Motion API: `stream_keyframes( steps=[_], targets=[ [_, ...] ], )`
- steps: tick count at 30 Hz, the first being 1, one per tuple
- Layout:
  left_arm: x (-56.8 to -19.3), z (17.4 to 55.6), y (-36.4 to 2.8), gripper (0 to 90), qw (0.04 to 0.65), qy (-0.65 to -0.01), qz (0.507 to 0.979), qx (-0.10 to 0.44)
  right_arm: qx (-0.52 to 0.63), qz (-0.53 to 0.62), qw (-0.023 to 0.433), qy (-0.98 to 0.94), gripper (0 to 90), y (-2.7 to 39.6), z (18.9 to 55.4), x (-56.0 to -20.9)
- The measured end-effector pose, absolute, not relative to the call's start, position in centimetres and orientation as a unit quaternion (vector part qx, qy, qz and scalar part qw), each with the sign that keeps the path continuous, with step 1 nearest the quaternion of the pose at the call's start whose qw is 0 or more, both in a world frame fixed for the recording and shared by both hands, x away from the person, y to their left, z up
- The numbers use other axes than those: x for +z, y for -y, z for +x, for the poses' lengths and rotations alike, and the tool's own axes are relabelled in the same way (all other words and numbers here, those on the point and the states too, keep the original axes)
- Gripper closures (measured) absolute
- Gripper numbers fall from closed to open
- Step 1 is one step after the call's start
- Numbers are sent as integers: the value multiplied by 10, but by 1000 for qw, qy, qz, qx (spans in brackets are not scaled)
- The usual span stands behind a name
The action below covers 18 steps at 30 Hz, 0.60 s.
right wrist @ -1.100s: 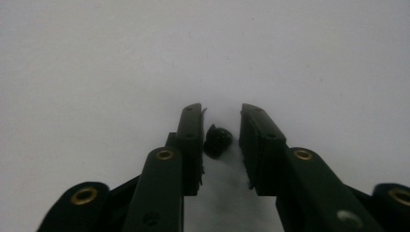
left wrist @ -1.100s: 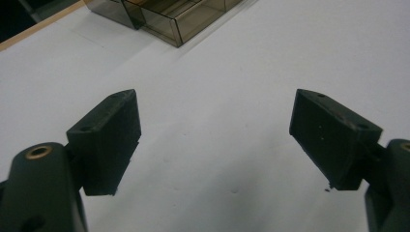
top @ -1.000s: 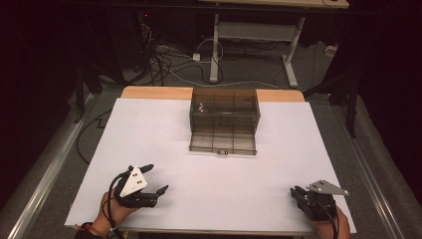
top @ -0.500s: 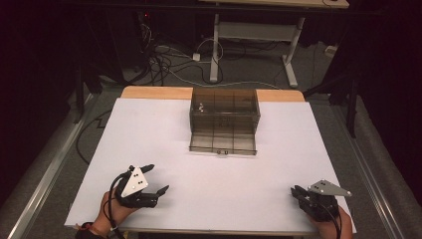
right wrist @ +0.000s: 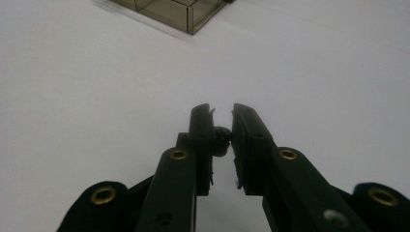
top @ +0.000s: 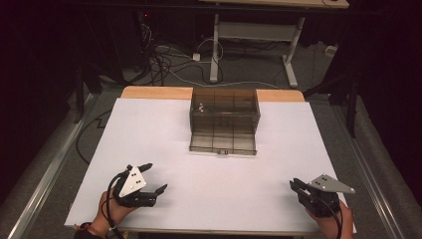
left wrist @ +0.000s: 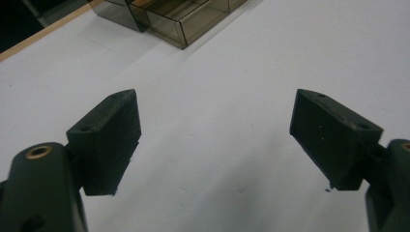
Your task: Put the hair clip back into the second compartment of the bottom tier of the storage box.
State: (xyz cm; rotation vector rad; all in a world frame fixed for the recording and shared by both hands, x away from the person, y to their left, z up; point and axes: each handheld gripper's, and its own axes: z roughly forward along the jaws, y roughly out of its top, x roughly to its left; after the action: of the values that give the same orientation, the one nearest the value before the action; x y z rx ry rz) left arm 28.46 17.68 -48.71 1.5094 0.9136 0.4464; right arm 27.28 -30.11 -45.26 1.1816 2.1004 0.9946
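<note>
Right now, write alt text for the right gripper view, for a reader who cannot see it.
The right gripper has its two black jaws nearly together, pinching a small dark object between the pads, above a white table surface. A corner of a smoky clear plastic compartment box sits at the top edge.

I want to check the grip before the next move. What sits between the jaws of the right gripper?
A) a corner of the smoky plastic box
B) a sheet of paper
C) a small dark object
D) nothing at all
C: in the right gripper view, the right gripper has its jaws nearly together with a small dark object pinched between them; what it is cannot be told.
</note>
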Motion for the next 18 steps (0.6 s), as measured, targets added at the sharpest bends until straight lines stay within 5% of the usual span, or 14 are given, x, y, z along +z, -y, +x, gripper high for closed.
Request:
stream_keyframes(
  steps=[18],
  targets=[
    [-489, 284, -175, 174, 613, -390, 660, 190, 381, 407, 279, -782, 793, 287, 287, -436]
  ],
)
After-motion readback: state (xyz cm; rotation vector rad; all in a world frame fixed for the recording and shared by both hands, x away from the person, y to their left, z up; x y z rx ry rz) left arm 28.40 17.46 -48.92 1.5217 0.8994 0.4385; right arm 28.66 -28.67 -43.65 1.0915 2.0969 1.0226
